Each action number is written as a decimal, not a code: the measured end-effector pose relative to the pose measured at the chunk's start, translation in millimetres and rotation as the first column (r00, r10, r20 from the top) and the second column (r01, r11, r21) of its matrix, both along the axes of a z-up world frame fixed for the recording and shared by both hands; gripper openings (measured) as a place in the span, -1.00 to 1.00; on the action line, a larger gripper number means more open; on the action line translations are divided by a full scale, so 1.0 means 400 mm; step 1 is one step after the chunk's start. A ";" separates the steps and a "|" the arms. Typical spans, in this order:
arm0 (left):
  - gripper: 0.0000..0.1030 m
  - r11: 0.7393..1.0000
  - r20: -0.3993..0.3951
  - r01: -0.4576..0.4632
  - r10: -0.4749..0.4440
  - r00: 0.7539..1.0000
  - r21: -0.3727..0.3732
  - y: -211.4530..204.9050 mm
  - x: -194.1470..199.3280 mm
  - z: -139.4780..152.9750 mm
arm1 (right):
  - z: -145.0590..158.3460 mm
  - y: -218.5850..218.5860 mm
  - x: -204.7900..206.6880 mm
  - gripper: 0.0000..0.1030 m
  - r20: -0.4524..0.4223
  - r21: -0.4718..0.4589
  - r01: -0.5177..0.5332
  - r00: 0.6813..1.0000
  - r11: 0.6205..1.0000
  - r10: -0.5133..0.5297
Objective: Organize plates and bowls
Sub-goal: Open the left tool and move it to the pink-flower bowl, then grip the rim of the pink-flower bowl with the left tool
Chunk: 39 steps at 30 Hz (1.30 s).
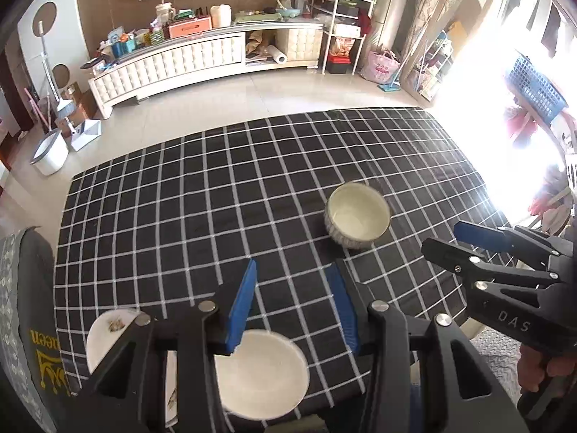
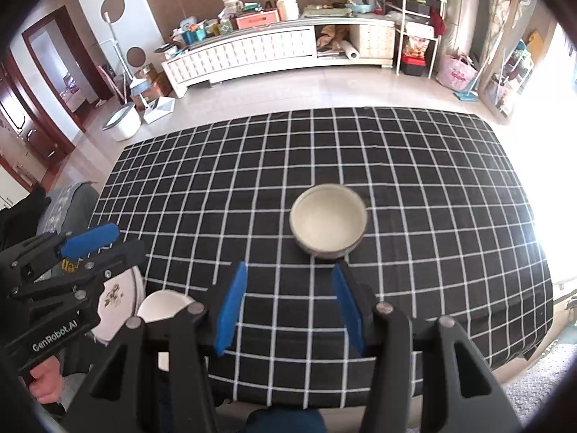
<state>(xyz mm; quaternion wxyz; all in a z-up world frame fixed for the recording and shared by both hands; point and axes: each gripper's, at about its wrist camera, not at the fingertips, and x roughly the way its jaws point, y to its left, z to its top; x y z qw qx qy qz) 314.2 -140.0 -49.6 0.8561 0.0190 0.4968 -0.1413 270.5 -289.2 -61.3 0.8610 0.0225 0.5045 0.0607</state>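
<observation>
Both hand-held grippers, left point(image 1: 294, 301) and right point(image 2: 288, 306), jaws apart, empty. Bowl point(image 2: 328, 218) stands alone mid-tabletop point(image 2: 432, 187); white dishes point(image 1: 261, 371) grouped at near edge, probably for stacking.

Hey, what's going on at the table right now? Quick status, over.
Left gripper and right gripper both open, empty, above the checked cloth. Deep bowl alone mid-table; white bowl and patterned plate at the near edge. Nothing in the way.

- You are getting strong daylight flooding in from the right, blowing out the right edge of the checked tablecloth point(image 1: 252, 187).
- Fisheye bending is curving its grid lines; dark vignetting is eating both views' corners.
</observation>
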 end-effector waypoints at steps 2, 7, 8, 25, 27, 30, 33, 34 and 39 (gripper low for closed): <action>-0.22 1.000 0.000 0.013 -0.013 1.000 0.016 -0.028 0.036 -0.002 | -0.002 -0.022 0.024 0.06 -0.007 -0.005 0.008 1.000 1.000 -0.008; -0.22 0.999 -0.023 0.029 -0.028 0.999 0.030 -0.091 0.120 -0.024 | -0.026 -0.085 0.099 0.06 -0.049 0.012 0.043 0.998 0.999 -0.042; -0.22 0.999 -0.029 0.032 -0.031 0.999 0.027 -0.104 0.140 -0.032 | -0.031 -0.095 0.110 0.06 -0.055 0.013 0.052 0.997 0.999 -0.052; -0.22 0.996 -0.188 0.057 -0.043 0.981 0.065 -0.195 0.306 -0.273 | -0.231 -0.163 0.274 0.06 -0.195 0.003 0.091 0.977 0.996 -0.089; -0.23 0.996 -0.192 0.057 -0.044 0.980 0.061 -0.200 0.311 -0.293 | -0.253 -0.155 0.279 0.05 -0.202 0.000 0.073 0.977 0.997 -0.072; -0.34 0.994 -0.205 0.077 -0.060 0.977 0.076 -0.217 0.324 -0.319 | -0.276 -0.153 0.291 0.05 -0.213 -0.004 0.081 0.974 0.997 -0.080; -0.42 0.991 -0.215 0.075 -0.049 0.975 0.113 -0.233 0.331 -0.343 | -0.296 -0.151 0.303 -0.01 -0.229 -0.017 0.083 0.970 0.996 -0.085; -0.46 0.990 -0.212 0.069 -0.042 0.976 0.123 -0.232 0.336 -0.347 | -0.304 -0.149 0.306 -0.25 -0.238 -0.019 0.077 0.968 0.997 -0.079; -0.64 0.991 -0.234 0.091 -0.066 0.970 0.100 -0.244 0.344 -0.371 | -0.328 -0.155 0.311 -0.41 -0.263 -0.019 0.085 0.961 0.996 -0.087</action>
